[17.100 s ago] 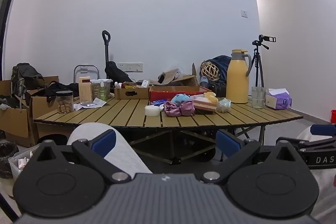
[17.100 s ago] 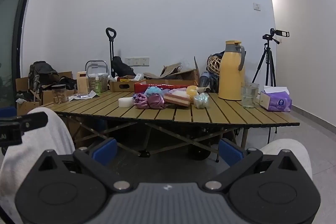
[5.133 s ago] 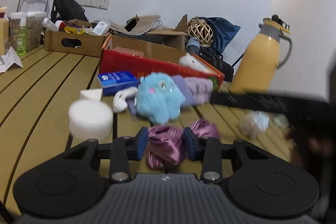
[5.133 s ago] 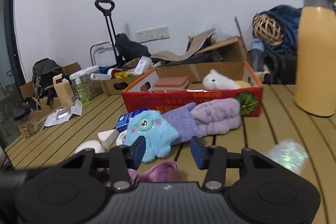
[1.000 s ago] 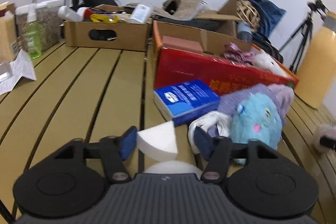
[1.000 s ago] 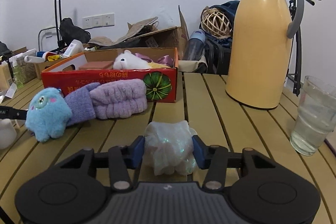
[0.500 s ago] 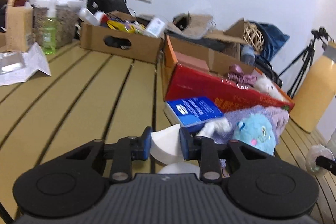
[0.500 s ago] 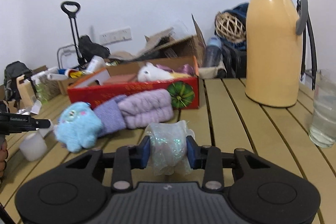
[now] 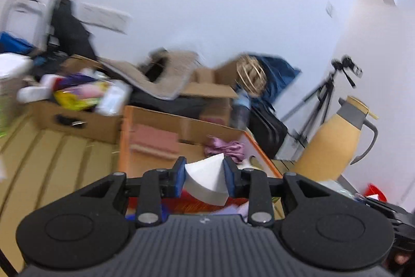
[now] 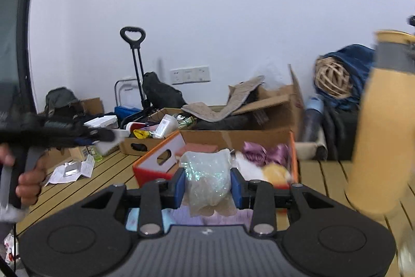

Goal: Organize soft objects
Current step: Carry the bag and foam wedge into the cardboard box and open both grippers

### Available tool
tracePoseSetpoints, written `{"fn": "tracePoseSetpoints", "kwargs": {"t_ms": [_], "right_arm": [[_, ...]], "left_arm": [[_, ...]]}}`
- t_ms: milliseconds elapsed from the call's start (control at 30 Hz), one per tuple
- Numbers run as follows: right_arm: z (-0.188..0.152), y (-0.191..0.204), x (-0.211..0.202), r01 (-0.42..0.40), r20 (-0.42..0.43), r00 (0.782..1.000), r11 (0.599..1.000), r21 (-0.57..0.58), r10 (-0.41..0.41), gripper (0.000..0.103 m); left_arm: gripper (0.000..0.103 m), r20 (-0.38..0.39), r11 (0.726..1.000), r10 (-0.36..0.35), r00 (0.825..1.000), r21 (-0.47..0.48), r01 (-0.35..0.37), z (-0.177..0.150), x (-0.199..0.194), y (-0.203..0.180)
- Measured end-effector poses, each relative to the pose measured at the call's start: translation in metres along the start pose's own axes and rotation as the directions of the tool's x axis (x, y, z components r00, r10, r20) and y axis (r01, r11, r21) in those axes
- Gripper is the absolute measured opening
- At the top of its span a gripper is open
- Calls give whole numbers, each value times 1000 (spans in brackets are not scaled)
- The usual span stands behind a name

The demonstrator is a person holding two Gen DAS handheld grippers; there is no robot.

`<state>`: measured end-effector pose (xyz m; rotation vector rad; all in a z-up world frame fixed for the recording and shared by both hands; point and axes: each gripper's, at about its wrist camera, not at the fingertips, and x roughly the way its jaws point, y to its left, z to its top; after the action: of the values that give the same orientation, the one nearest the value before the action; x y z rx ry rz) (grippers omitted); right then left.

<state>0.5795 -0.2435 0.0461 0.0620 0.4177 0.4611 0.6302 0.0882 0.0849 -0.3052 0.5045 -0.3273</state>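
Observation:
My left gripper [image 9: 205, 177] is shut on a white foam wedge [image 9: 206, 179] and holds it in the air in front of the red cardboard box [image 9: 122, 144]. My right gripper [image 10: 207, 184] is shut on a glittery white mesh puff [image 10: 206, 179], raised before the same box [image 10: 153, 168]. Inside the box lie a pink sponge block [image 9: 153, 140], a purple satin scrunchie [image 9: 224, 147], a white plush and something yellow [image 10: 275, 171]. The purple plush cloth [image 10: 220, 220] shows just below my right fingers.
A yellow thermos jug [image 9: 334, 144] stands right of the box and looms close in the right wrist view [image 10: 384, 126]. A brown box of bottles [image 9: 75, 108] sits behind on the slatted wooden table [image 9: 52, 173]. Papers [image 10: 72, 170] lie at the left.
Both grippers have lifted their objects off the table and swung toward the red box. The left view has tilted up and blurred.

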Motion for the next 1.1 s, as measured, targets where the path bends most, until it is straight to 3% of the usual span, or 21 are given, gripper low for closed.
{"fn": "tracePoseSetpoints", "kwargs": {"t_ms": [167,267,367,400,433,500,600,667,800,967,1100], "right_arm": [[47,-30,92,1,-96,995,1000,22,2,36],[57,-57,155,31,-169,985,995,94,-14,36],[53,-75,211,85,-256,965,993,78,-63,36],[49,-79,229,103,-282,956,993,64,-81,36],[46,-82,239,106,-301,950,993,59,-84,39],[38,-89,257,114,-345,935,990,80,-80,50],[28,-90,260,121,-344,935,990,70,-89,55],[30,-89,255,130,-335,937,989,74,-98,62],[49,-86,220,141,-285,952,988,68,-116,62],[79,-73,141,154,-205,968,987,37,-143,68],[81,-49,63,164,-107,981,986,33,-160,75]], "left_arm": [[31,-120,1000,28,992,-1,-28,44,120,-6],[31,-203,996,74,976,-24,-81,47,197,-4],[34,-265,989,140,954,0,-145,43,262,0],[38,-282,987,153,947,-7,-161,40,275,5],[51,-290,985,157,944,-27,-172,36,286,11],[61,-296,984,158,942,-35,-175,31,292,13],[67,-281,988,140,949,-24,-153,30,287,13],[69,-241,984,165,956,-20,-175,36,274,10],[73,-208,987,155,966,-1,-159,53,229,2],[82,-136,989,147,980,44,-142,70,140,-17],[88,-15,982,134,991,134,-131,52,50,-37]]}}
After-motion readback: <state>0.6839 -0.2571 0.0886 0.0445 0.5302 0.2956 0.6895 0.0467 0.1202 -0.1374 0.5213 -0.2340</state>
